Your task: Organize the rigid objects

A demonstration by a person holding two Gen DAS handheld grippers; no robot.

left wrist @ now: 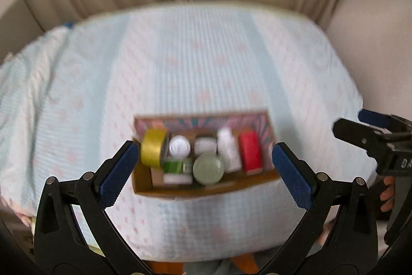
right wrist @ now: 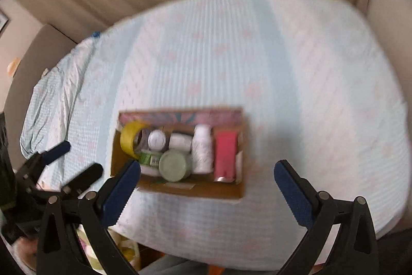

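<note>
Curtain-backed patterned bedspread (left wrist: 206,68) bears a filled cardboard box (left wrist: 206,191); both grippers gape wide.

Little can be read. White letters that look like "DA" stand on the black body of the right gripper (left wrist: 346,124), cut off at the frame edge. The green container (right wrist: 150,158) carries a barcode label, its digits too blurred to read.

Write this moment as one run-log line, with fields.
left gripper: open, empty | right gripper: open, empty | box: on bed, holds all items | tape: at box's left end
</note>
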